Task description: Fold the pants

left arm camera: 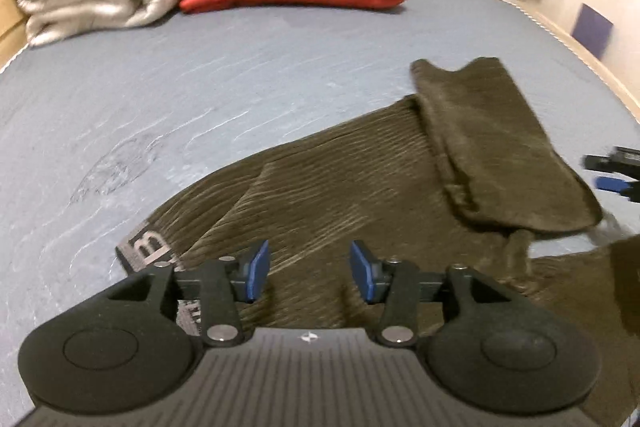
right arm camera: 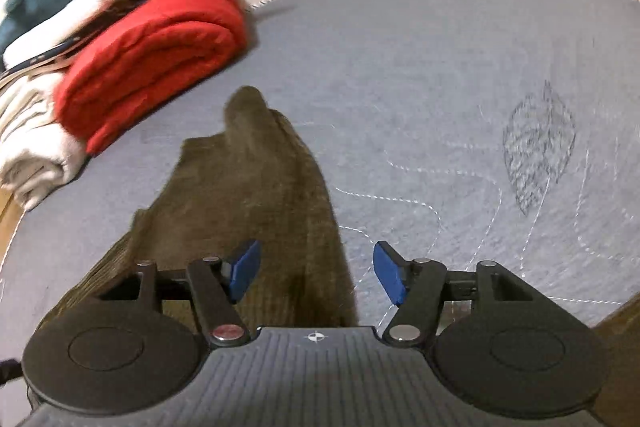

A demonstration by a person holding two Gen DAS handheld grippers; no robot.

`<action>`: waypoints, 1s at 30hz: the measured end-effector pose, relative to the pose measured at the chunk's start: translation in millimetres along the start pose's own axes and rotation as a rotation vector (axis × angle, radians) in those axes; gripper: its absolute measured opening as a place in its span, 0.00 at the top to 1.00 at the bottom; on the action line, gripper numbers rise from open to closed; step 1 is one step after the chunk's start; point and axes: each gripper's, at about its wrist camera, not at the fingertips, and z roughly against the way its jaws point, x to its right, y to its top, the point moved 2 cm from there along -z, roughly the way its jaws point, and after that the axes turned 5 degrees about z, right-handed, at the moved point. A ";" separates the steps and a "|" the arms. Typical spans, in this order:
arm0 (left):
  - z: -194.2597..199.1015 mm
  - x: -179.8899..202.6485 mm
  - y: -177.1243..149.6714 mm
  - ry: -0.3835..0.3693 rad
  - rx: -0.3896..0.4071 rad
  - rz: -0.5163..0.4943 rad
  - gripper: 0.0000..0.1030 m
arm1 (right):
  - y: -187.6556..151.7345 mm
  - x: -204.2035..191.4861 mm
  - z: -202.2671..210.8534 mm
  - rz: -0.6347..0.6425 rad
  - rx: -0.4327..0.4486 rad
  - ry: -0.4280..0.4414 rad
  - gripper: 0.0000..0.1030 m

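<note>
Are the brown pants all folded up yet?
Not yet. One leg end is already flipped back over the pants. Nothing is in hand: the left gripper and right gripper hover over the cloth with jaws open. The waistband end lies flat on the bed, so more folds remain.

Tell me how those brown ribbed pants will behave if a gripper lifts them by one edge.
The pants are probably floppy: one leg already lies folded back over the rest in soft creases. Likely light, since they lie flat on the bed cover. The ribbed cloth should give the pads fair grip.
</note>
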 end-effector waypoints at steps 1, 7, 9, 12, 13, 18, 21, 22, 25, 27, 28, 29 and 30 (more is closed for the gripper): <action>1.1 4.4 -1.4 -0.005 0.002 -0.008 0.41 | 0.3 1.9 -7.1 -0.013 -0.011 -0.001 0.37; -4.7 5.0 -11.5 -0.013 -0.029 -0.040 0.40 | -10.3 -2.2 -27.1 0.015 -0.069 0.060 0.84; -8.1 -1.7 -14.5 -0.004 -0.030 -0.040 0.40 | -9.9 -13.5 -22.3 0.108 -0.041 0.067 0.88; -11.3 -7.6 -16.0 -0.002 -0.034 -0.033 0.40 | -7.8 -35.6 3.7 0.257 0.033 0.185 0.90; -11.7 -8.9 -16.4 -0.003 -0.035 -0.033 0.40 | -6.9 -44.9 18.5 0.323 0.073 0.237 0.90; -16.9 -12.7 -20.2 -0.036 -0.067 -0.013 0.40 | -27.0 -76.4 99.1 0.585 0.104 0.754 0.90; -18.9 -10.9 -22.1 -0.030 -0.072 -0.025 0.40 | -56.2 -85.8 94.2 0.695 -0.089 0.809 0.89; -19.2 -10.6 -22.2 -0.029 -0.073 -0.027 0.40 | -62.5 -86.1 85.4 0.711 -0.118 0.754 0.86; -18.7 -8.5 -22.6 -0.030 -0.069 -0.033 0.40 | -57.4 -78.0 62.6 0.612 -0.145 0.657 0.46; -18.7 -7.3 -22.6 -0.030 -0.069 -0.038 0.40 | -46.0 -69.0 55.1 0.488 -0.108 0.639 0.30; -19.0 -6.8 -22.4 -0.029 -0.070 -0.041 0.40 | -40.4 -66.0 52.4 0.441 -0.093 0.643 0.28; -19.6 -6.2 -22.3 -0.027 -0.071 -0.043 0.40 | -34.4 -63.1 49.0 0.392 -0.081 0.656 0.28; -20.7 -6.4 -22.3 -0.026 -0.072 -0.045 0.40 | -30.4 -59.7 45.1 0.340 -0.076 0.675 0.27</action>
